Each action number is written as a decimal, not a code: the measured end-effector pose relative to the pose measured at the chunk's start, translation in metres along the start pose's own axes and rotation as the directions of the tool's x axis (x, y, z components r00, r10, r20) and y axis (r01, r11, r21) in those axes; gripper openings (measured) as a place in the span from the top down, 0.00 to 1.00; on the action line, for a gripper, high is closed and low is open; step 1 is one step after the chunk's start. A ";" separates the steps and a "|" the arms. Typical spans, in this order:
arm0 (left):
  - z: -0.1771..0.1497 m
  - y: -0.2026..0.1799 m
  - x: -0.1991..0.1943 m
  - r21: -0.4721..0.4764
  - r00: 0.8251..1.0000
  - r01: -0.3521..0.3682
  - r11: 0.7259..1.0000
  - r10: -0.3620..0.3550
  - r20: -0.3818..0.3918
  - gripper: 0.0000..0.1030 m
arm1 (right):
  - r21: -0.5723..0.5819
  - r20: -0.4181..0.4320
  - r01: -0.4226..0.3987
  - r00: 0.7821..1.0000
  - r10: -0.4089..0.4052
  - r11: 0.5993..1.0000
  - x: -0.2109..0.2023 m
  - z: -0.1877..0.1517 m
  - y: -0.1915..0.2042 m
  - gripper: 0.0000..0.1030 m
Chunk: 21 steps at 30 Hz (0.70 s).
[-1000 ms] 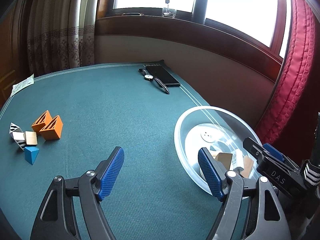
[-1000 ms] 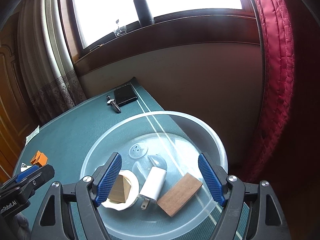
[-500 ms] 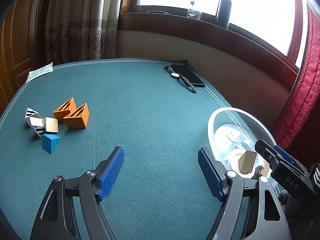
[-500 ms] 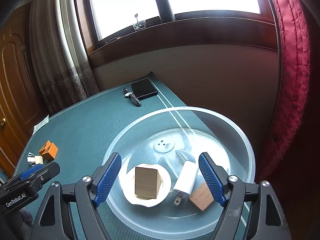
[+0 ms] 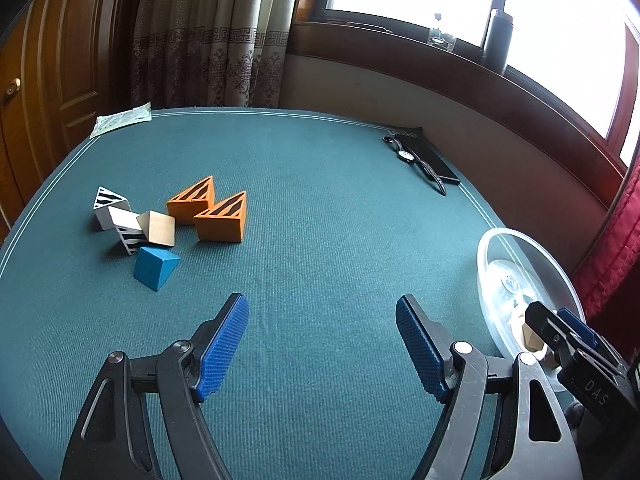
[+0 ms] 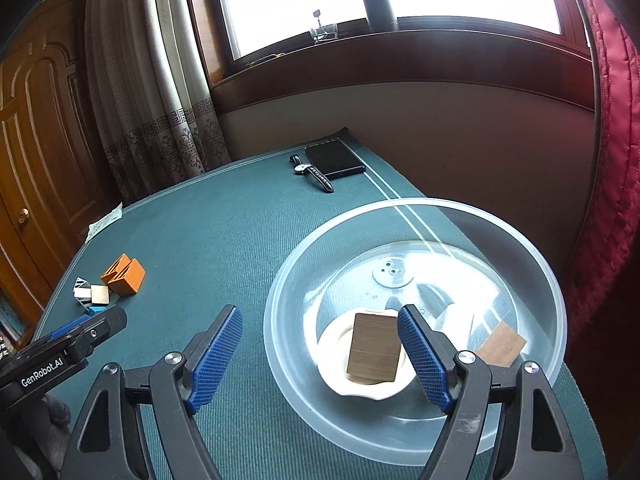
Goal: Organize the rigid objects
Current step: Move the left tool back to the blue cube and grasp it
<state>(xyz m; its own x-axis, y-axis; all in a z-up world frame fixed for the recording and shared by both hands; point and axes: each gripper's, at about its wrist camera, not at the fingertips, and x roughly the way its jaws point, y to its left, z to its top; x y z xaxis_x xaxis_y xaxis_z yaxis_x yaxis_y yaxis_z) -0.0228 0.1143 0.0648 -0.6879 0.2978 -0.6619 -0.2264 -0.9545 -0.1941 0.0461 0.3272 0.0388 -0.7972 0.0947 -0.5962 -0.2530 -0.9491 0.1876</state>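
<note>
Left fingers (image 5: pixel 322 346) spread, empty, ribbed blue pads; wedge blocks (image 5: pixel 220 218) ahead-left on woven bench (image 5: pixel 320 240). Right fingers (image 6: pixel 320 354) spread, empty; clear round bowl (image 6: pixel 556 280) ahead-right, wood block (image 6: pixel 374 346) inside.

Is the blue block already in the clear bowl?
No, the blue block lies on the green tabletop beside the striped and orange blocks, well away from the clear bowl.

A clear glossy plastic bowl (image 6: pixel 416 216) sits on ribbed matt teal cloth (image 5: pixel 320 240); the block (image 6: pixel 374 346) inside looks wooden.
</note>
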 end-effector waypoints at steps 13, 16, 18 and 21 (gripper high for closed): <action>-0.006 0.044 0.000 -0.059 0.996 -0.084 0.995 0.083 -0.018 0.25 | -0.049 -0.054 -0.062 0.997 0.059 0.997 0.010 -0.007 0.027 0.20; -0.007 0.058 -0.001 -0.077 0.993 -0.114 0.991 0.112 -0.021 0.25 | -0.057 -0.065 -0.076 0.995 0.072 0.995 0.012 -0.010 0.033 0.20; -0.008 0.068 -0.001 -0.091 0.991 -0.136 0.986 0.135 -0.024 0.25 | -0.066 -0.072 -0.085 0.994 0.080 0.994 0.012 -0.011 0.036 0.20; -0.010 0.084 -0.001 -0.111 0.986 -0.167 0.980 0.165 -0.031 0.25 | -0.079 -0.084 -0.098 0.992 0.091 0.992 0.014 -0.013 0.042 0.20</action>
<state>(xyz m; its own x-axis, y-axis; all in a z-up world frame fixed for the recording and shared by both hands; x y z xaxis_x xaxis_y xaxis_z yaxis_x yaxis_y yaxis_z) -0.0347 0.0338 0.0419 -0.6939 0.1357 -0.7072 -0.0302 -0.9867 -0.1597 0.0314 0.2846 0.0283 -0.7681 -0.0178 -0.6401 -0.1300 -0.9745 0.1831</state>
